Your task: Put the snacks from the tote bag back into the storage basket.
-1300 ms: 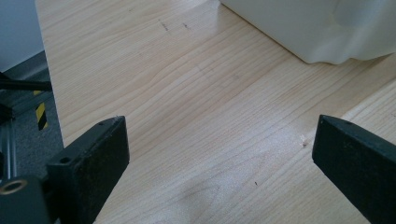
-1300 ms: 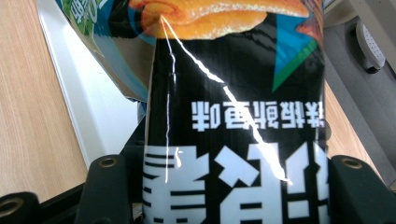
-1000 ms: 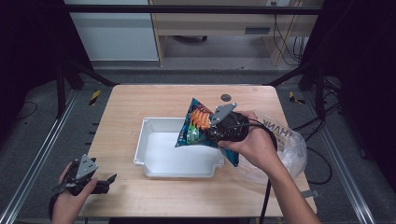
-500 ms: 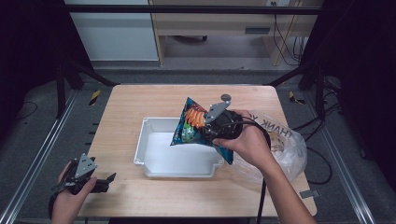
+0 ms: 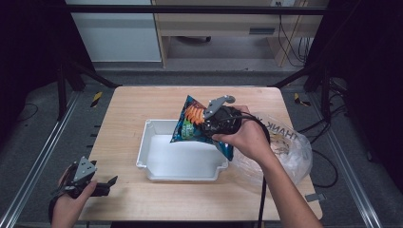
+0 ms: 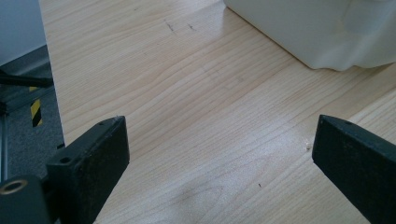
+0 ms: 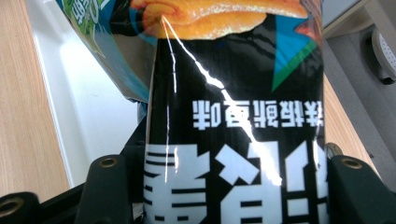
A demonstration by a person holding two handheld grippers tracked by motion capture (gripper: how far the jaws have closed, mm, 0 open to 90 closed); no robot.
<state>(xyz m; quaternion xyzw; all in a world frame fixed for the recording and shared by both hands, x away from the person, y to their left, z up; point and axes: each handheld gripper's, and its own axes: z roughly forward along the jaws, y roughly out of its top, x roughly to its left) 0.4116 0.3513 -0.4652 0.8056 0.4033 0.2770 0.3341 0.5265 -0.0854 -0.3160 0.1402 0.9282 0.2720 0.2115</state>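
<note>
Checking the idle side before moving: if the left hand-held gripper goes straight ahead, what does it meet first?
Probably the white bin's outer wall; before that, just bare table. Depth is unclear.

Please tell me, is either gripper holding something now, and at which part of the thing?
The right gripper holds the snack bag, jaws shut across its black end, over the white tray. The left gripper holds nothing; its jaws stand open.

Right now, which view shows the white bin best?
The high view: the whole white bin shows, its inside open under the snack bag. The left gripper view shows one outer corner; the right gripper view shows a strip beside the bag.
</note>
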